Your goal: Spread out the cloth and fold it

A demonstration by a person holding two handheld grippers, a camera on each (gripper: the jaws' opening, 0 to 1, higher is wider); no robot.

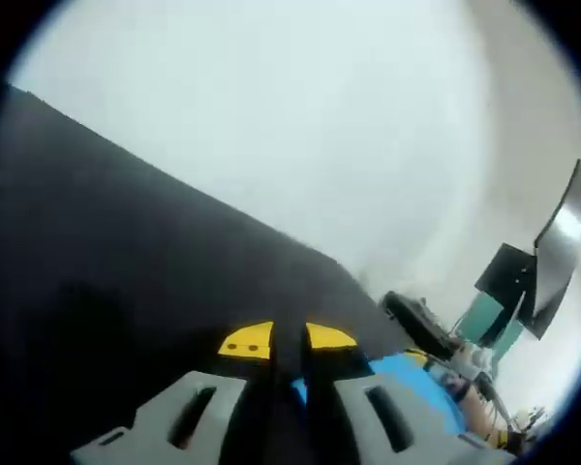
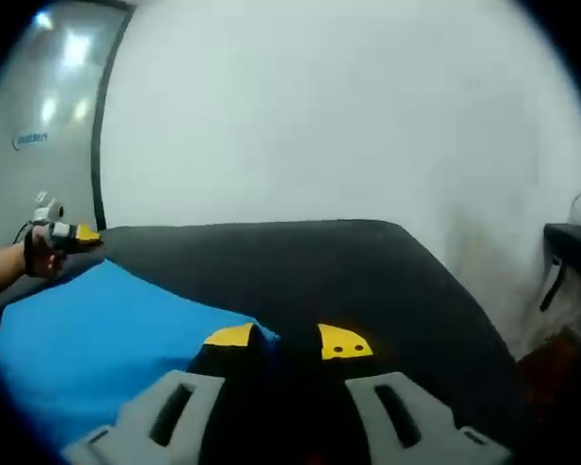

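Observation:
A blue cloth (image 2: 97,339) lies on the black table (image 2: 368,271), on its left part in the right gripper view. One of its corners reaches the left jaw tip of my right gripper (image 2: 289,339), whose jaws stand apart with only dark table between them. At the cloth's far left corner, a hand holds my left gripper (image 2: 63,235). In the left gripper view, my left gripper (image 1: 289,339) has its jaws close together. Blue cloth (image 1: 412,376) shows between them and to their right, low over the black table (image 1: 126,271).
A white wall rises behind the table in both views. In the left gripper view, a dark panel (image 1: 559,250) and a black object (image 1: 418,325) sit beyond the table's right edge. A glass door (image 2: 39,126) stands at left and a black shelf (image 2: 571,240) at right.

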